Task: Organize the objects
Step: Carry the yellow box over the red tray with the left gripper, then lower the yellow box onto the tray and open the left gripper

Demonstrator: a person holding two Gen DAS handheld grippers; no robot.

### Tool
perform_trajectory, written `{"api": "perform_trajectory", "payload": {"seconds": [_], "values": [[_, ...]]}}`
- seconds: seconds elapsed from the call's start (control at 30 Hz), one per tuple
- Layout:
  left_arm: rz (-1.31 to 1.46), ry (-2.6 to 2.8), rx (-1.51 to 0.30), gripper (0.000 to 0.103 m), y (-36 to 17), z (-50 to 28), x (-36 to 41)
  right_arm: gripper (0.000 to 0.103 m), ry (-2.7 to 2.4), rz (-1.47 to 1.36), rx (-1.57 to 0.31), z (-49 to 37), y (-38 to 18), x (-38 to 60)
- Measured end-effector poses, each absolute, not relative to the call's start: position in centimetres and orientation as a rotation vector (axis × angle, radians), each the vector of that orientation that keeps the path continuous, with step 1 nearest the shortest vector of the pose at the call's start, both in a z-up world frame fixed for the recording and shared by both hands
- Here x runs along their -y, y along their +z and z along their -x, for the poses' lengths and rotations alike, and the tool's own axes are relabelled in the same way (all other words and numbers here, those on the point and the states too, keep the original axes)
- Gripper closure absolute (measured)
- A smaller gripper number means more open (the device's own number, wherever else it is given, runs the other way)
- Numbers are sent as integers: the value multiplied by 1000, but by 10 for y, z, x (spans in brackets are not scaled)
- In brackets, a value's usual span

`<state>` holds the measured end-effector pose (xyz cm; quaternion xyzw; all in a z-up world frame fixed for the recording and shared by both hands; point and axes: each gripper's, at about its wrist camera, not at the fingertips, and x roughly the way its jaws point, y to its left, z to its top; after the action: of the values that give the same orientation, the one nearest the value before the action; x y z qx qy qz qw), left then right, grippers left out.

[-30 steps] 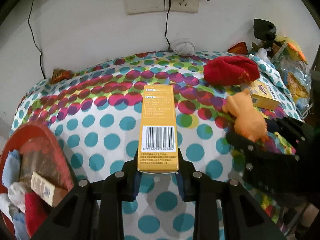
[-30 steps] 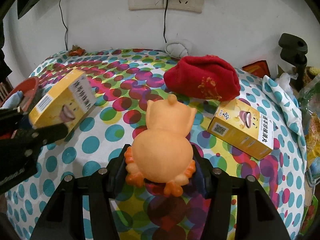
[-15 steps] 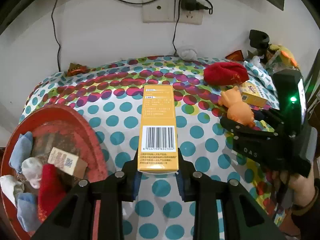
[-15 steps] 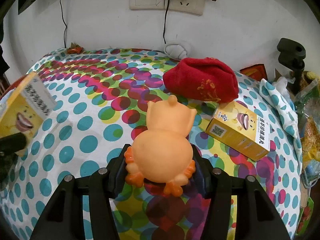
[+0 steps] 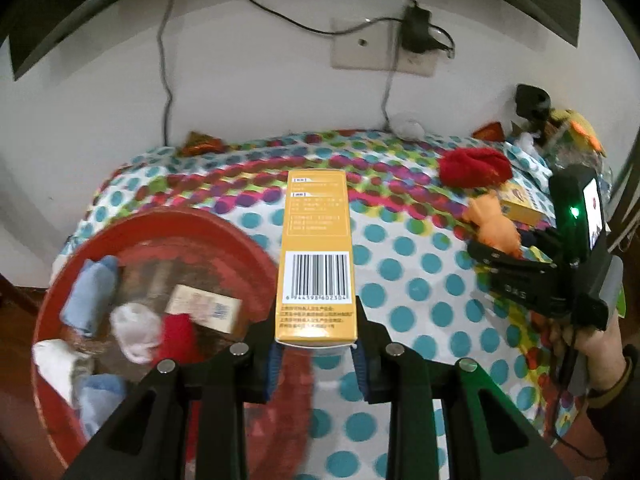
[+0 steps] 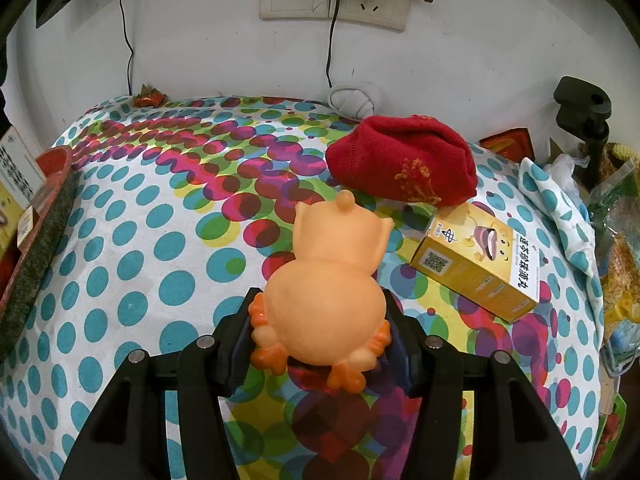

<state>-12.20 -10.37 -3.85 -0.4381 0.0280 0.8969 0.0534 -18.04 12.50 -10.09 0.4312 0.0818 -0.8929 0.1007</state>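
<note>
My left gripper (image 5: 316, 354) is shut on a long yellow box (image 5: 316, 248) with a barcode, held above the right rim of a red basin (image 5: 224, 226). Rolled socks and a small carton (image 5: 204, 308) lie in the basin. Over the dotted tablecloth, my right gripper (image 6: 320, 340) is shut on an orange rubber toy (image 6: 326, 300). The left wrist view also catches that right gripper (image 5: 516, 268) with the toy (image 5: 494, 226), held by a hand (image 5: 596, 344). A second yellow box (image 6: 476, 268) and a red knitted hat (image 6: 404, 166) lie beyond the toy.
The wall with sockets and cables stands behind the table. A white cable bundle (image 6: 354, 98) and a small wrapper (image 6: 148, 98) lie at the back edge. Bags and a black clamp (image 6: 584, 116) crowd the right side. The basin's rim (image 6: 40, 236) shows at the left.
My left gripper has carried the yellow box left and up, so the red basin is now below it. The right gripper and the toy have stayed put.
</note>
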Motion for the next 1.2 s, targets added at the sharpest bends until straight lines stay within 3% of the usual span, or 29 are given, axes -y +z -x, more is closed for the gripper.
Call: {"api": "perform_trajectory", "payload": {"seconds": [0.6, 1.2], "values": [[1419, 2897, 6, 73, -32, 114, 218, 49, -2639, -1273, -243, 180, -101, -124], [1564, 2908, 107, 73, -72, 115, 287, 49, -2643, -1269, -254, 179, -102, -123]]}}
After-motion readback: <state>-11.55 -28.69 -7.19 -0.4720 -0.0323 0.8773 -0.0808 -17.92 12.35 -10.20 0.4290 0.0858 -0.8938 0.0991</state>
